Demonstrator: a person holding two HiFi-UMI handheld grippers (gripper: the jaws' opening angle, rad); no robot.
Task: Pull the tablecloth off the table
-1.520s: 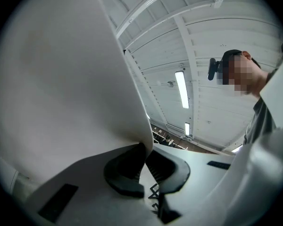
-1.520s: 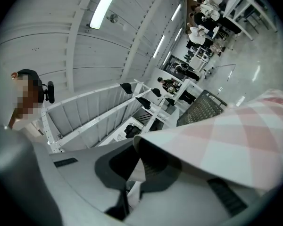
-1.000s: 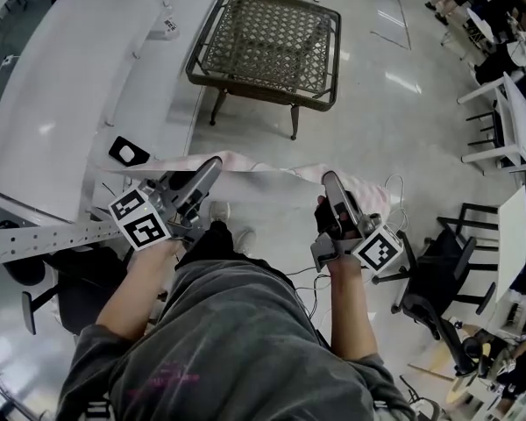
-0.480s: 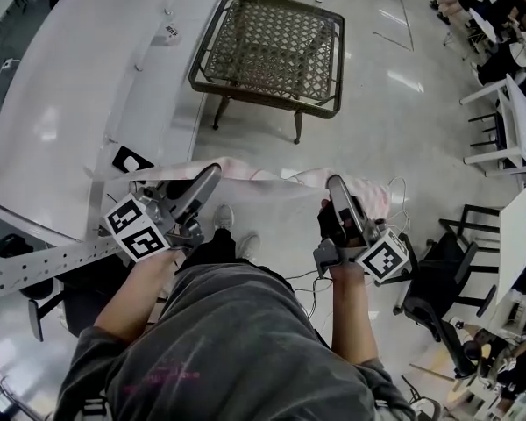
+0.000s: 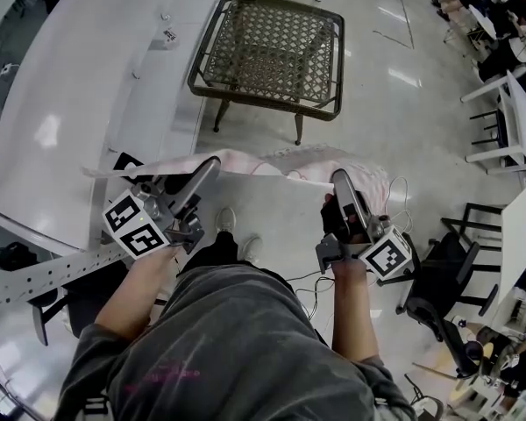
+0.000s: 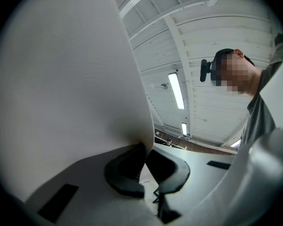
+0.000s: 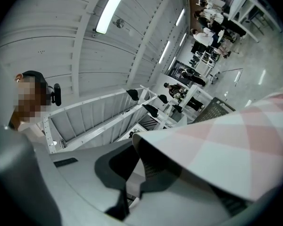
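Left gripper (image 5: pixel 212 161) and right gripper (image 5: pixel 340 176) fingers each pinch the pink-checked tablecloth (image 5: pixel 276 162), stretched between them near the wicker surface (image 5: pixel 267 46)

Close-up of the left gripper (image 6: pixel 144 155): its two dark padded jaws are closed on the edge of a pale grey-white tablecloth (image 6: pixel 66 79), which fills the left half of the view. At right, a white panelled ceiling (image 6: pixel 217 36) with a long strip light (image 6: pixel 175 91), and a person in a grey shirt (image 6: pixel 259 121) wearing a black head-mounted camera (image 6: pixel 206 70).
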